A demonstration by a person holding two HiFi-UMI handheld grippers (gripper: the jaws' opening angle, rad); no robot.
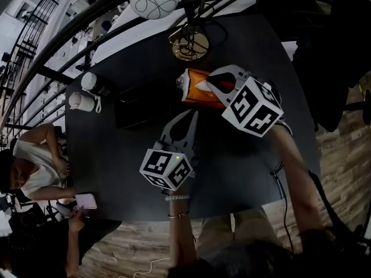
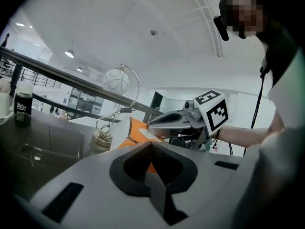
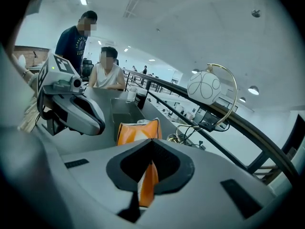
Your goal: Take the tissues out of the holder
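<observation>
Two forearms stretch forward over the black table [image 1: 116,155]. The right gripper [image 1: 212,83] is clamped on an edge of the orange tissue holder [image 1: 196,91] lying mid-table. The left gripper [image 1: 193,116], jaws together and empty, points at it from just beside. The holder's print is too blurred to read

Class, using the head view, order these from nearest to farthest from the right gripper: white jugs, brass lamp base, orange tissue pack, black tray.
1. Orange tissue pack, at the jaws of the right gripper.
2. Brass lamp base, just beyond, toward the far edge.
3. Black tray, leftward, mid-surface.
4. White jugs, far left edge.
</observation>
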